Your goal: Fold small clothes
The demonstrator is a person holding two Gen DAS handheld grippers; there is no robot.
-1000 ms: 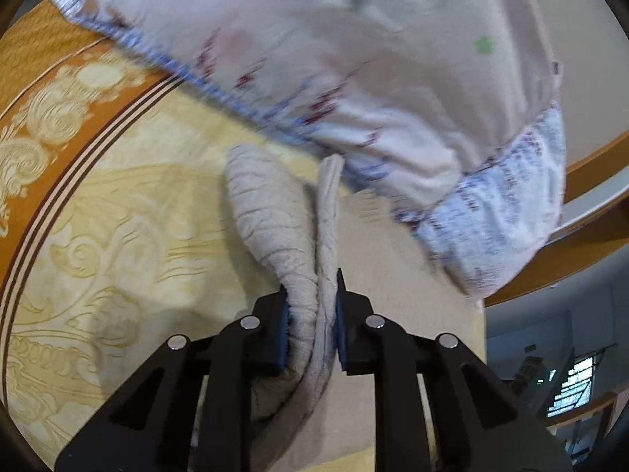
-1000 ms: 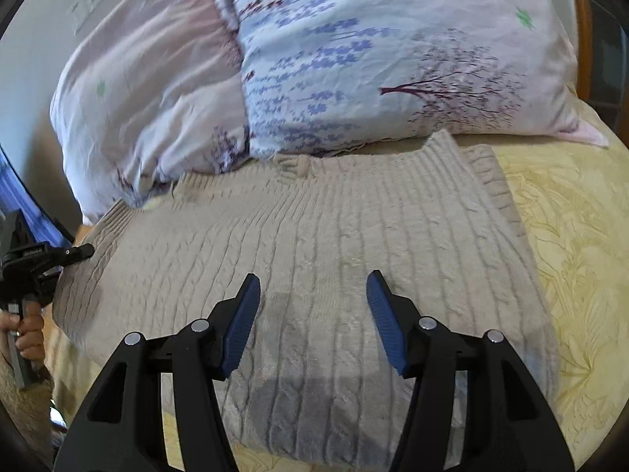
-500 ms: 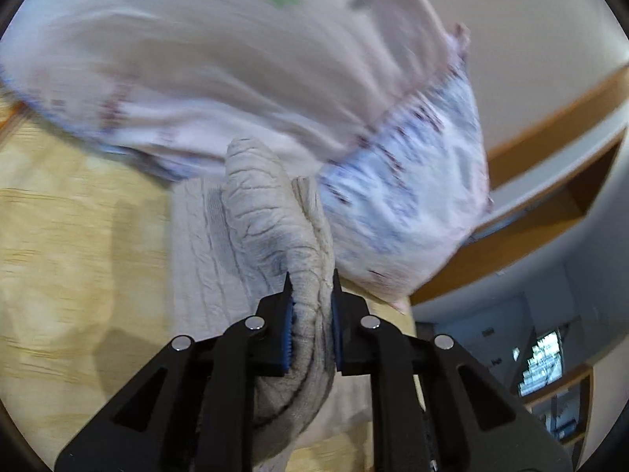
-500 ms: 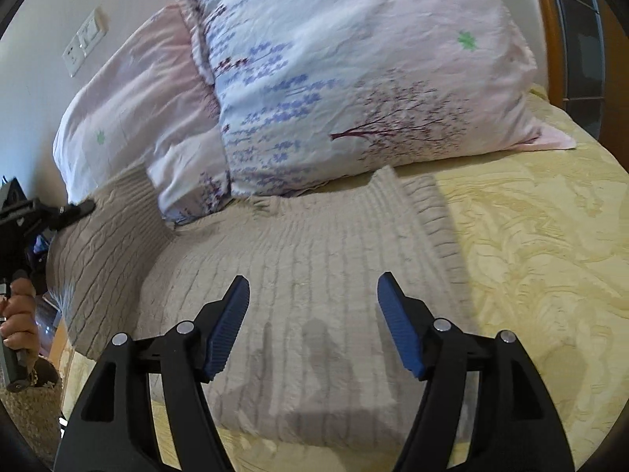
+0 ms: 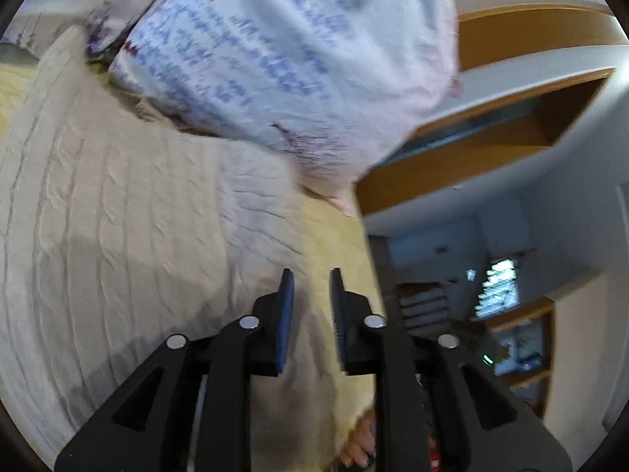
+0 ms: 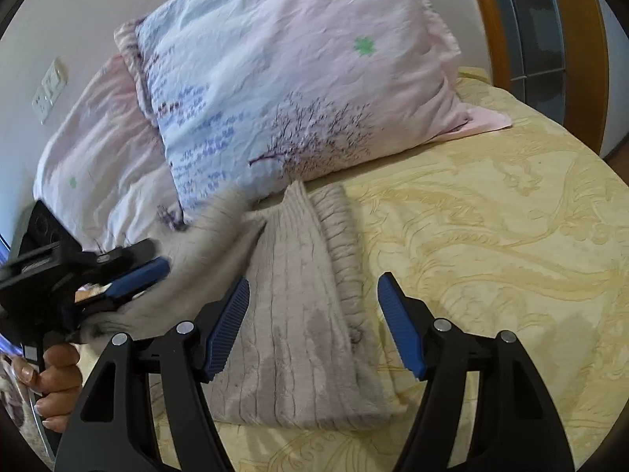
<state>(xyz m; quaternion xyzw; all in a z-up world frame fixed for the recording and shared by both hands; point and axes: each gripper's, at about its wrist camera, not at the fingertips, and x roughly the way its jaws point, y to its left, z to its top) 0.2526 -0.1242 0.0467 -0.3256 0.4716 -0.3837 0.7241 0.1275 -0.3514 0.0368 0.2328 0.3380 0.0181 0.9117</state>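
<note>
While we look along the left gripper (image 5: 308,287), we see its blue-padded fingers (image 5: 284,314) set a narrow gap apart with nothing between them; only yellow bedspread (image 5: 314,393) shows through the gap. To the left of the fingers lies the beige cable-knit sweater (image 5: 118,236), spread over the bed and filling the left half of this view, blurred in places. Its far edge touches the floral pillow (image 5: 283,59), which sits beyond it. To the right we see a wooden bed frame (image 5: 511,149), and farther right a dim room with a bright window. A bit of a hand (image 5: 355,448) shows at the near edge.

As we turn to the right wrist view, the right gripper (image 6: 314,303) hovers above the near part of the sweater (image 6: 298,314), its fingers (image 6: 401,326) spread wide and holding nothing. We see the sweater folded into a narrow strip that runs from near us to the floral pillow (image 6: 283,90), with a ribbed edge along its right side. A second, pinker pillow (image 6: 98,157) leans at far left, below a wall socket (image 6: 49,90). At near left the left gripper (image 6: 129,279) lies against the sweater's left flap, which is blurred; its fingers stand slightly apart, and we cannot tell whether any cloth sits between them here. The left hand (image 6: 57,381) grips its handle below. Yellow patterned bedspread (image 6: 491,236) covers the right side.
</note>
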